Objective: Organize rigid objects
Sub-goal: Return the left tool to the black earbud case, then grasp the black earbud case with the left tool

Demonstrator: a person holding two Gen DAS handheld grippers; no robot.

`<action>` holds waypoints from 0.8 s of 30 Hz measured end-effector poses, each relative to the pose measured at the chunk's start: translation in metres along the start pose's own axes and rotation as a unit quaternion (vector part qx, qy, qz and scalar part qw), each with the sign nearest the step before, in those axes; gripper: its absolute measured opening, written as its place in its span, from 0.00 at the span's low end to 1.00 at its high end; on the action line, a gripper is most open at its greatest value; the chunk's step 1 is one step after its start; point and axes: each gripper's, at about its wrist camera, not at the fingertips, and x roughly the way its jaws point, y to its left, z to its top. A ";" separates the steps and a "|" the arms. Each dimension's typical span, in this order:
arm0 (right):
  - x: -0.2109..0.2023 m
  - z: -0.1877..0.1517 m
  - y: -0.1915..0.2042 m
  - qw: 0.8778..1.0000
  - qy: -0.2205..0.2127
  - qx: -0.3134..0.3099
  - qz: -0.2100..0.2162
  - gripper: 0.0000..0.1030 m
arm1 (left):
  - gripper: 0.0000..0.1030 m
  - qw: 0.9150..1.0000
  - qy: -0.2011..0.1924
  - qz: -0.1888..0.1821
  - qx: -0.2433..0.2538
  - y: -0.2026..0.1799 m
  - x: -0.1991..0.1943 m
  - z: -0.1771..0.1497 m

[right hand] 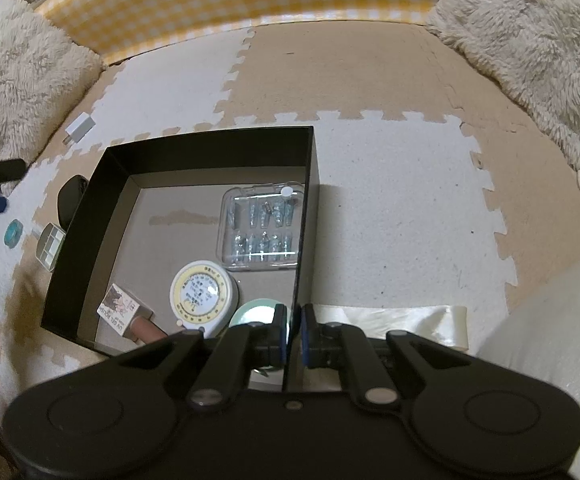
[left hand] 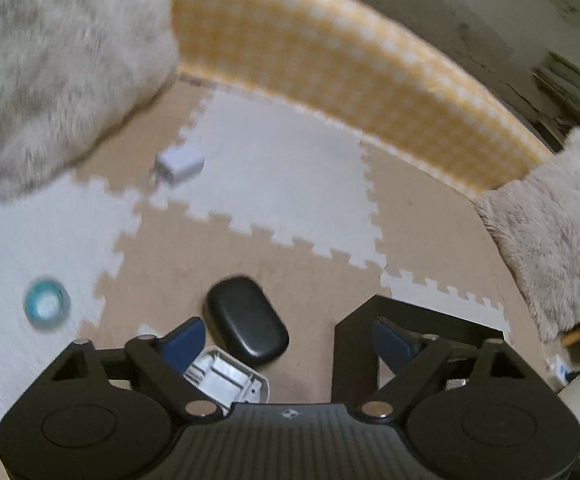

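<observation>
Four items lie in the black box [right hand: 209,148]; your right gripper [right hand: 293,334] pinches its near wall, steadying it. Left gripper [left hand: 285,344], jaws apart and empty, hangs over the black case [left hand: 245,322] and grey tray [left hand: 229,380] beside the box, likely next

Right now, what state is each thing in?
black box: open, lidless
clear nail-tip case: shut, inside box
tape measure: lying flat inside box
black oval case: shut, outside box
left gripper: jaws apart, empty
right gripper: jaws clamping box wall
</observation>
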 end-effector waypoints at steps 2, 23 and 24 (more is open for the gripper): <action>0.000 0.000 0.001 1.000 0.000 -0.002 -0.001 0.07 | 0.82 1.000 0.006 0.005 -0.013 0.004 0.009 -0.001; 0.006 0.001 0.000 1.000 0.008 -0.008 -0.001 0.08 | 0.69 1.000 -0.007 -0.003 0.001 0.017 0.077 0.003; 0.006 0.001 0.000 1.000 0.008 -0.008 -0.002 0.08 | 0.69 1.000 -0.003 0.003 0.011 0.014 0.080 0.002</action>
